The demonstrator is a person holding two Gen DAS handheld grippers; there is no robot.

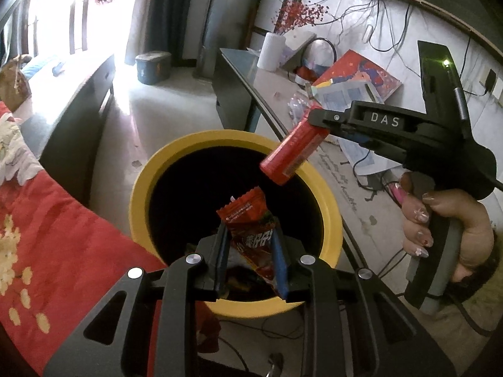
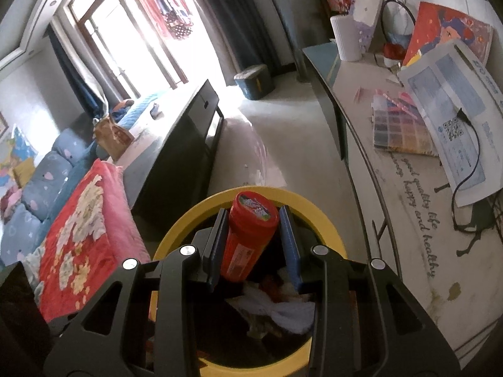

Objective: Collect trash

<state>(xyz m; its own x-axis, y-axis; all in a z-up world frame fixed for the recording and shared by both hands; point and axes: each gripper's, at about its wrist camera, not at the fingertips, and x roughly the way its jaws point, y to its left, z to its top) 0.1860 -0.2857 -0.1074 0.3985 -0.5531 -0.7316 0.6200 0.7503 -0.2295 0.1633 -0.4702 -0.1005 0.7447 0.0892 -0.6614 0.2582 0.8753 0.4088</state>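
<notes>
A yellow-rimmed trash bin [image 1: 333,220] stands on the floor between bed and table; it also shows in the right wrist view [image 2: 176,229] with white tissue and wrappers [image 2: 283,311] inside. My left gripper [image 1: 250,235] is shut on a red snack wrapper [image 1: 251,223] and holds it over the bin's mouth. My right gripper [image 2: 254,216] is shut on a red cylindrical tube [image 2: 248,235] and holds it above the bin. The left wrist view shows that tube [image 1: 292,147] tilted over the bin's far rim, held by the right gripper [image 1: 317,119].
A bed with a red floral blanket [image 1: 47,220] lies left of the bin. A table [image 2: 393,194] on the right holds papers [image 2: 452,110], a colour swatch card [image 2: 402,128], cables, a white vase [image 2: 345,37]. A dark cabinet [image 2: 188,132] and a blue box [image 2: 254,81] stand beyond.
</notes>
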